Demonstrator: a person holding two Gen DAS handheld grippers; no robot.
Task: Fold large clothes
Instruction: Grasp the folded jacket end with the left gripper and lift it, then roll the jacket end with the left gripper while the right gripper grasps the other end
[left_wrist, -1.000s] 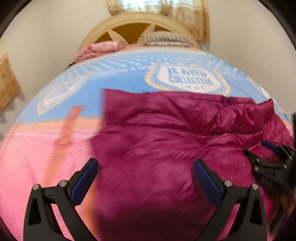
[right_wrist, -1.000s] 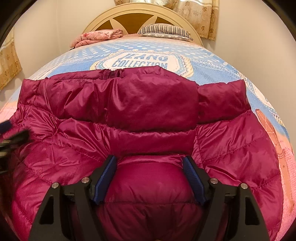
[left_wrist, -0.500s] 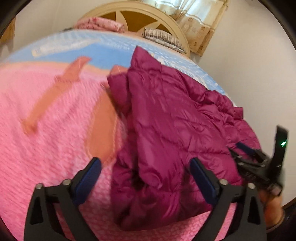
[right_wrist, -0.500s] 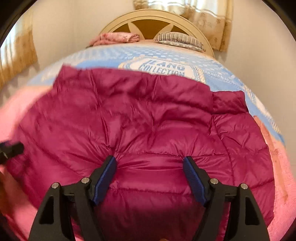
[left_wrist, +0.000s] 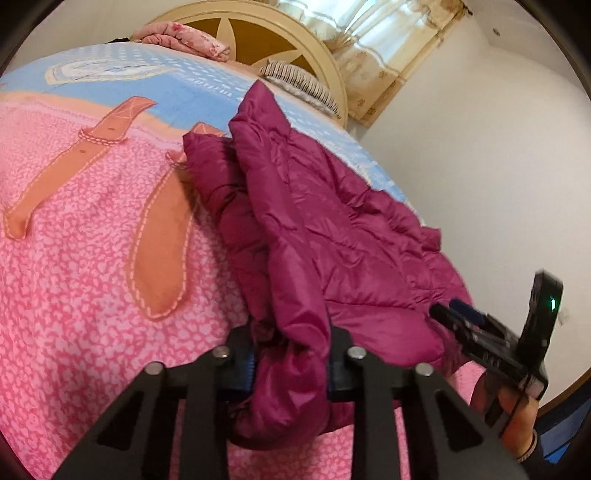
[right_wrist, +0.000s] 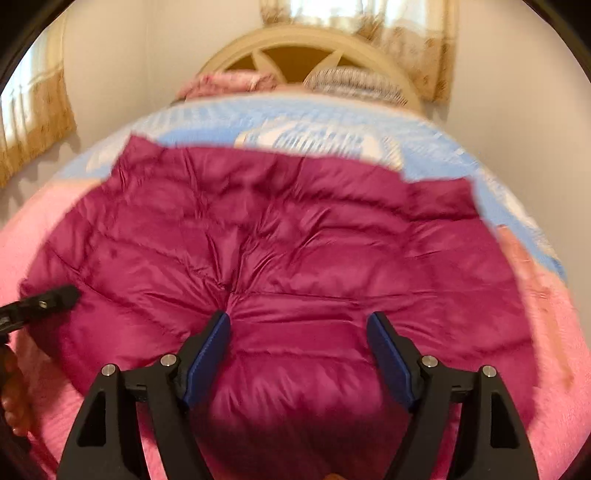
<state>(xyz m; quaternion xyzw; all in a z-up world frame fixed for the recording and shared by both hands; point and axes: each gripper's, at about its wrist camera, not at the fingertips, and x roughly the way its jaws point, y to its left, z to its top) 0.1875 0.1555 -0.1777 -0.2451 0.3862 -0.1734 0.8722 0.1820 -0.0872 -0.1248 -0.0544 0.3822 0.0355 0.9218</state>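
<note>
The bed (left_wrist: 85, 258) fills most of both views, covered by a bedspread (left_wrist: 55, 332) that is speckled pink at the near end and light blue toward the head, with printed orange buckle straps (left_wrist: 159, 243) across the pink part. A cream arched headboard (left_wrist: 280, 40) stands at the far end against a pale wall, with a folded pink floral blanket (left_wrist: 184, 37) and a striped pillow (left_wrist: 299, 79) in front of it. Tan patterned curtains (left_wrist: 373, 70) hang behind the headboard, and another curtain (right_wrist: 33, 122) shows on the wall to the left in the right wrist view.

The magenta puffer jacket (left_wrist: 332, 229) lies on the bed's near half, toward its right side, reaching up to the blue zone. In the left wrist view its right edge sits close to the bed's side edge, while a broad stretch of bare pink bedspread lies to its left.

The left gripper (left_wrist: 291, 365) is clamped on a bunched fold of the jacket's near edge, the fabric squeezed between its fingers (left_wrist: 340, 369). The right gripper (right_wrist: 299, 354) has its blue-padded fingers (right_wrist: 208, 350) spread apart over the jacket's near hem; the frame is blurred, so whether the pads touch the fabric is uncertain. Seen from the left wrist, the right gripper (left_wrist: 458, 314) rests at the jacket's right corner.
</note>
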